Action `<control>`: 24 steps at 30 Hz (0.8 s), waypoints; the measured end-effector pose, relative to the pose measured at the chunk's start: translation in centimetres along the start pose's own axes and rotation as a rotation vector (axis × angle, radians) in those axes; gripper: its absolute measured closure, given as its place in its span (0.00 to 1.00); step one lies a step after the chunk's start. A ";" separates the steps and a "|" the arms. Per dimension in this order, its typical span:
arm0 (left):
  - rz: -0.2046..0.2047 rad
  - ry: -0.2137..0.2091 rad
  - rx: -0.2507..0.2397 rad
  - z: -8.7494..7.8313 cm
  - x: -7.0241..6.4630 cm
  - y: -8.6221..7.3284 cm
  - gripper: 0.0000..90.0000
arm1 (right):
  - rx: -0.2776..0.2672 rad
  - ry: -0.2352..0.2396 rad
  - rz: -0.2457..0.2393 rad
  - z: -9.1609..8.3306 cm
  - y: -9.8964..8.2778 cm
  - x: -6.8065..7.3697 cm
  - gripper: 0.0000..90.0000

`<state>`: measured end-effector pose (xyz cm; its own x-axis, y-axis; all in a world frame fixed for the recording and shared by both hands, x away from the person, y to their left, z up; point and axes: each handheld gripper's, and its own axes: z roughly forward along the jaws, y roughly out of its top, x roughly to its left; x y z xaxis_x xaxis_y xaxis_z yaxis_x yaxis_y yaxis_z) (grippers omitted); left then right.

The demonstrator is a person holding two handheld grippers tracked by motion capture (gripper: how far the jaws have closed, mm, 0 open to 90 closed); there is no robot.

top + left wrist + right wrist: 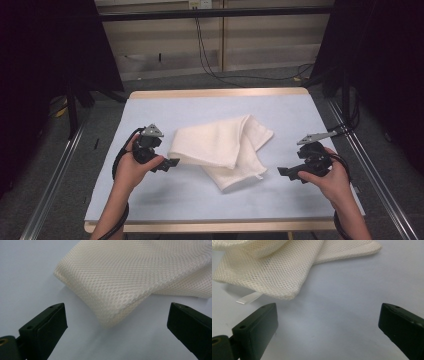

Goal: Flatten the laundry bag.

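Note:
A white waffle-weave towel (222, 150) lies loosely folded in the middle of the pale blue table cover (210, 195). My left gripper (170, 163) sits at the towel's left corner, open, with the folded corner (112, 320) just ahead between its jaws and not touching them. My right gripper (286, 172) is to the right of the towel, open, a short gap from the towel's near corner (287, 293). A small white label tab (247, 298) sticks out from under that corner.
The table (215, 93) has a wooden edge at the back and front. Metal rails (50, 185) run along both sides. Black cables (205, 55) hang over the floor behind the table. Dark curtains (380, 60) stand left and right.

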<state>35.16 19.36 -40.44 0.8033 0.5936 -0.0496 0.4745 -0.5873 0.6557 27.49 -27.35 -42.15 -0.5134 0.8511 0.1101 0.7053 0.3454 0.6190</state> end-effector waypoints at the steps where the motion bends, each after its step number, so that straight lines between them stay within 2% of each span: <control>1: 0.000 -0.001 -0.003 0.1 0.0 0.0 0.03 | -0.011 0.009 -0.004 0.0 0.0 0.0 0.03; 5: 0.008 0.006 0.000 0.2 -0.1 0.1 0.03 | -0.015 0.006 -0.013 0.0 -0.1 -0.1 0.03; 10: 0.009 -0.020 -0.029 0.4 -0.4 0.5 0.03 | -0.013 0.015 -0.009 0.1 -0.3 -0.2 0.04; 11: 0.020 -0.024 -0.028 0.5 -0.5 0.5 0.02 | -0.012 0.017 -0.013 0.1 -0.3 -0.3 0.05; 12: 0.022 -0.047 -0.038 0.6 -0.7 0.7 0.02 | -0.009 0.013 -0.007 0.2 -0.4 -0.3 0.05; 14: 0.027 -0.040 -0.043 0.7 -0.9 0.8 0.02 | 0.000 0.019 0.006 0.3 -0.5 -0.3 0.05; 15: 0.023 -0.050 -0.053 0.7 -1.2 0.9 0.02 | 0.004 0.014 -0.001 0.4 -0.5 -0.4 0.05; 18: 0.065 -0.076 -0.044 1.2 -1.9 1.4 0.01 | 0.004 0.019 -0.002 0.5 -0.4 -0.4 0.06; 20: 0.071 -0.111 -0.061 1.6 -2.4 1.6 0.01 | -0.003 0.027 -0.005 0.5 -0.3 -0.4 0.06; 21: 0.071 -0.111 -0.061 1.6 -2.4 1.6 0.01 | 0.002 0.014 -0.003 0.4 -0.2 -0.4 0.06; 24: 0.103 -0.128 -0.045 2.3 -3.2 1.9 0.01 | -0.009 0.024 0.000 0.4 -0.2 -0.4 0.06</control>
<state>34.31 15.07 -40.71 0.8875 0.4549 -0.0740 0.3729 -0.6145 0.6953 27.72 -27.66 -42.61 -0.5255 0.8410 0.1285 0.7009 0.3423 0.6258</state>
